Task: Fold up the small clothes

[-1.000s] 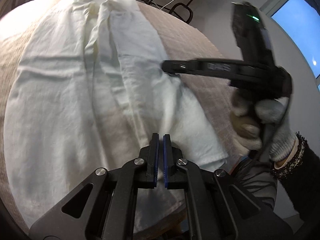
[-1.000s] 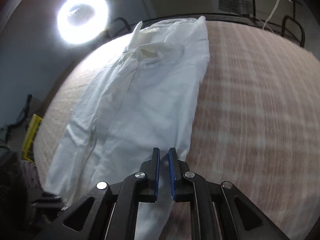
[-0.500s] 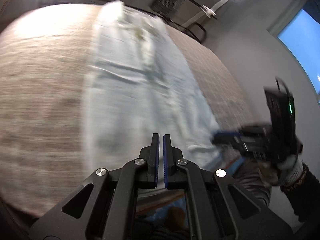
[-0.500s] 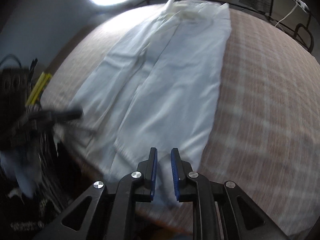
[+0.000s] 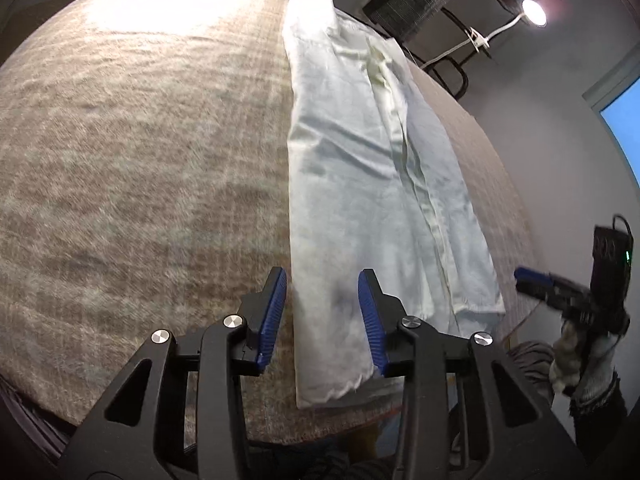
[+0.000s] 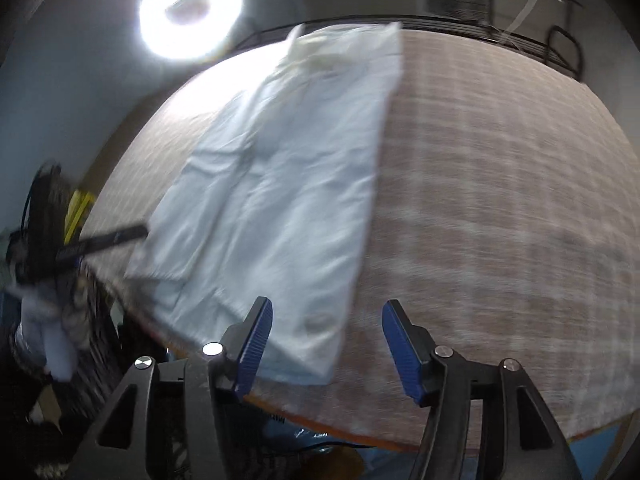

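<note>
A white garment lies flat in a long strip on the beige checked table cover, its sides folded in. It runs from the near table edge to the far edge. My left gripper is open and empty, just above the garment's near left corner. My right gripper is open and empty, over the garment's near right corner. The right gripper also shows in the left wrist view, held in a gloved hand beyond the table's right edge.
A ring light shines beyond the far left of the table. A lamp and a dark metal rack stand behind the far edge. A window is at the right. The table's near edge lies just under my right gripper.
Both grippers have opened from shut and pulled back to the garment's near end. The garment now lies as a narrower, smoother strip.
</note>
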